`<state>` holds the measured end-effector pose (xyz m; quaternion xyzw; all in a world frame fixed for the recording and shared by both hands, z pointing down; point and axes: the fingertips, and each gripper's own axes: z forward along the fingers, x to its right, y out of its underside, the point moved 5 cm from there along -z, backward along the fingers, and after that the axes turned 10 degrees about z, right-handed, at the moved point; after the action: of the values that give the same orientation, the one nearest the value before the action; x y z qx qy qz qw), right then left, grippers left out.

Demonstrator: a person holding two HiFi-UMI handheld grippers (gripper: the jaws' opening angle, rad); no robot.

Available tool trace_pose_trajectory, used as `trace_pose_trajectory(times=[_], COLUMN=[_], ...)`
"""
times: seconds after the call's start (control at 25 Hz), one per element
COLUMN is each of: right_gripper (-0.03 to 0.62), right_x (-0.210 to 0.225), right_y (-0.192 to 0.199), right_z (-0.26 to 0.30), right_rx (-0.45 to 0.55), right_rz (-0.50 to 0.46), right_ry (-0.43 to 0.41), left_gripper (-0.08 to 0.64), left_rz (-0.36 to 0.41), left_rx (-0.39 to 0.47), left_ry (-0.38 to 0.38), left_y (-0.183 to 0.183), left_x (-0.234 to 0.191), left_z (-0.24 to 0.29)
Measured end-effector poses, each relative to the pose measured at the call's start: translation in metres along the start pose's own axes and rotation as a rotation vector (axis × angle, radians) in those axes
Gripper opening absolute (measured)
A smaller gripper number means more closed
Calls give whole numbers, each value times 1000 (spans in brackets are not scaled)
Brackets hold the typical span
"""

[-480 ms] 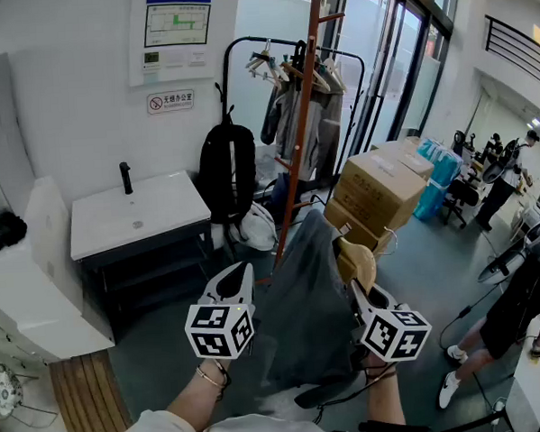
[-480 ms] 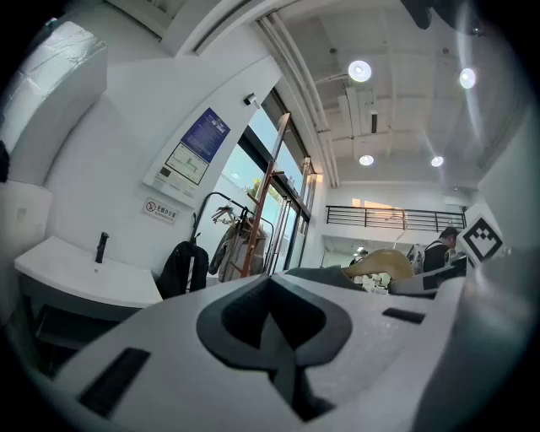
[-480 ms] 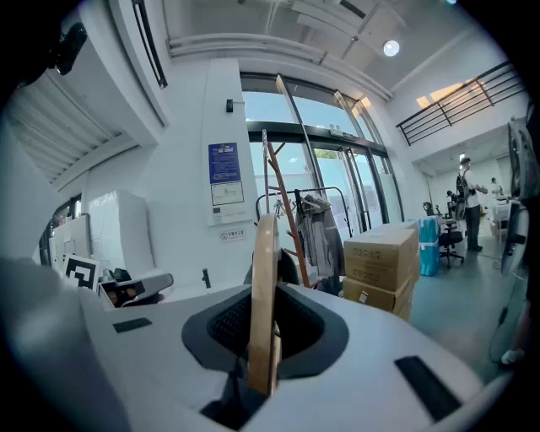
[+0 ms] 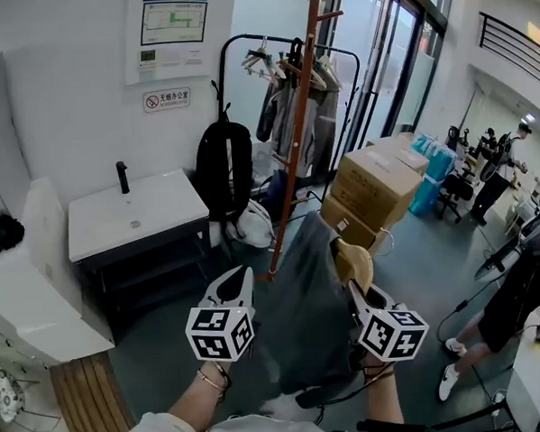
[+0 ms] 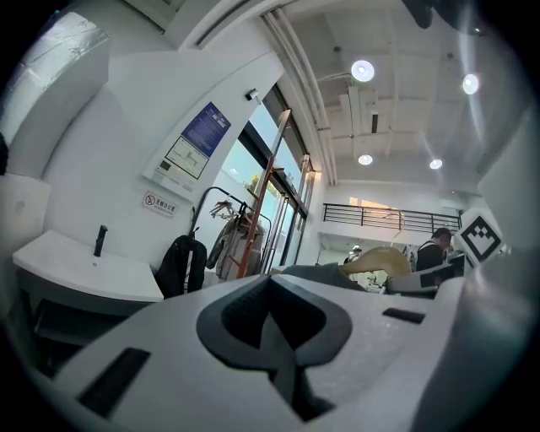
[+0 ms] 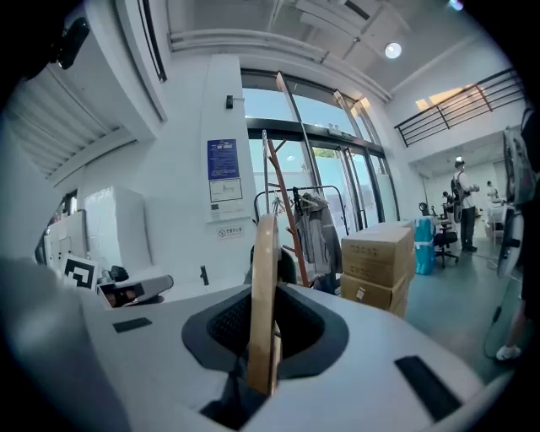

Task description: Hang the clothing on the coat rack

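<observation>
A grey garment hangs on a wooden hanger between my two grippers. My right gripper is shut on the hanger, which stands edge-on between its jaws in the right gripper view. My left gripper is at the garment's left edge, level, its jaws shut with nothing seen between them. The left gripper view shows the garment and the hanger's end just to the right. The orange-brown coat rack pole stands ahead, beyond the garment.
A black backpack hangs left of the pole. Behind it is a black clothes rail with garments. Stacked cardboard boxes sit to the right, a white sink cabinet to the left. A person stands at far right.
</observation>
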<state>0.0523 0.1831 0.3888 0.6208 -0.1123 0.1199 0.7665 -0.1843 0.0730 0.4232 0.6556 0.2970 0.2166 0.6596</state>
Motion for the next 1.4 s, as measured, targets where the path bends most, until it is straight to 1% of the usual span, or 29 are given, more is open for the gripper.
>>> trace_pose_trajectory(times=[0.12,0.28,0.4,0.56,0.68,0.8,1.12,1.24,1.4], right_gripper=[69,69,69,69,69,69,69,69,69], right_x=[-2,-2,2,11,24,38,72,84,98], right_y=[2,2,2,-3,-11,-22,-53,-60,-68], right_z=[0,1,6,18,32,53,101,118,135], right_rx=[4,15,18,19,18,3,-31,-44,-55], right_rz=[22,9,22,21,18,9,-32,-48,-76], right_ry=[6,11,4,-6,-22,-45,-133,-162,-179], left_gripper=[8,8,8,8,8,8,8,8,8], left_rz=[5,9,13,38,46,37,22,23,25], left_rx=[-10,-10,-23,-26,-24,-25,-14,-19,-20], left_ry=[19,24,31,33,17,-3,-59,-82,-122], left_y=[2,3,7,7,7,10,10,13,14], left_x=[-4,-7,-7,-4,-2,-1,11,14,14], left_z=[-4,-5,1,15,32,55,116,133,148])
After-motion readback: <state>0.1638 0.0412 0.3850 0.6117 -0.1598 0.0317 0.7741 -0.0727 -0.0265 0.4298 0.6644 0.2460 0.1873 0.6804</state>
